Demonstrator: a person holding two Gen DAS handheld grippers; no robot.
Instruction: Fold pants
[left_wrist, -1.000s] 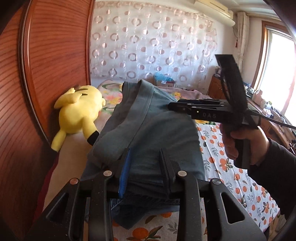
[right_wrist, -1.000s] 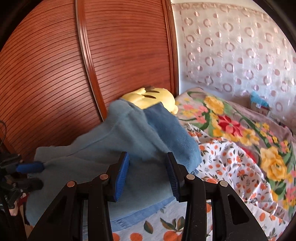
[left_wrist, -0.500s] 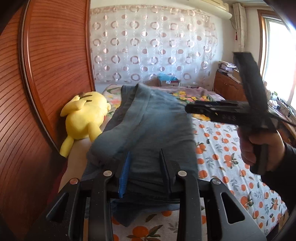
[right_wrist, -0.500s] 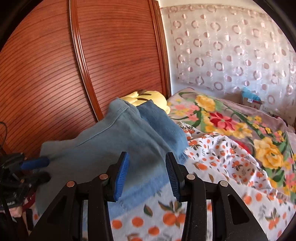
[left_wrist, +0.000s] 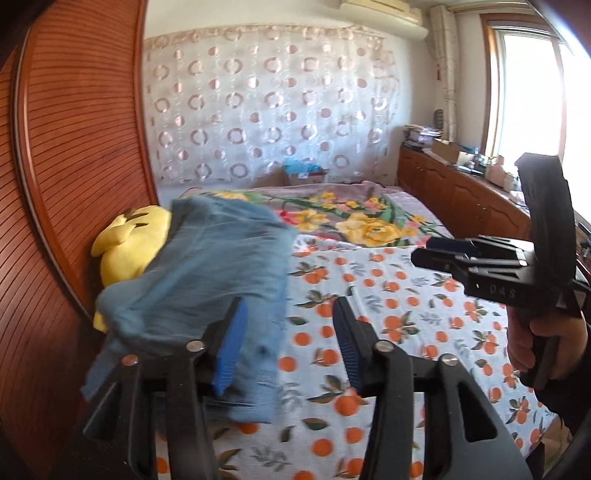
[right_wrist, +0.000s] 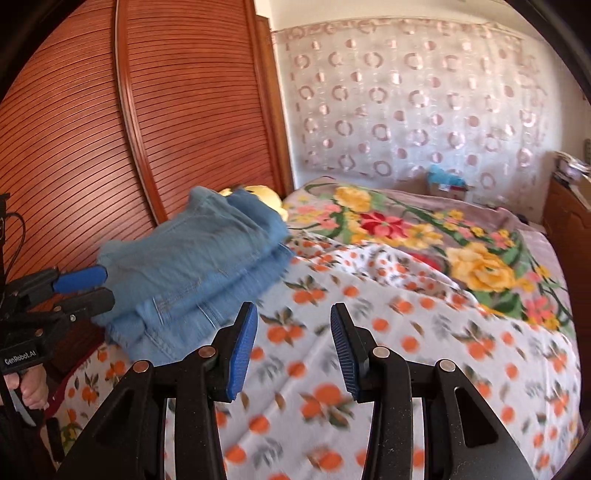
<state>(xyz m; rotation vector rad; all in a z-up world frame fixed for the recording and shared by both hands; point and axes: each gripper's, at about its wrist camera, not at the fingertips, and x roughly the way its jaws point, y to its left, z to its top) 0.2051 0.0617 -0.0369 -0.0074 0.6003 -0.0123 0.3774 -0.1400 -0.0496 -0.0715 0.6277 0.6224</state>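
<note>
Blue ribbed pads line your left gripper (left_wrist: 288, 332), whose jaws are opening: the pants (left_wrist: 207, 280) hang against the left pad only, with a clear gap to the right one, so nothing is pinched there. In the right wrist view the same gripper (right_wrist: 92, 288) sits at the near end of the denim bundle, its two fingers spread. Your right gripper (right_wrist: 291, 343) has its fingers parted with only the orange-print bedsheet (right_wrist: 369, 332) showing between them; it holds nothing and stands well clear of the pants, to their right.

The pants are light blue denim, folded into a thick stack of layers with stitched seams showing near the low end. Their long axis runs from your left gripper away toward the yellow plush toy (left_wrist: 125, 243), and the far end lies over that toy, beside the ribbed wooden headboard (left_wrist: 74, 147). The cloth is motion-blurred, so folds and edges are hard to read. The toy is mostly hidden behind the denim. The lower end of the pants is cut off behind the left gripper's body.
</note>
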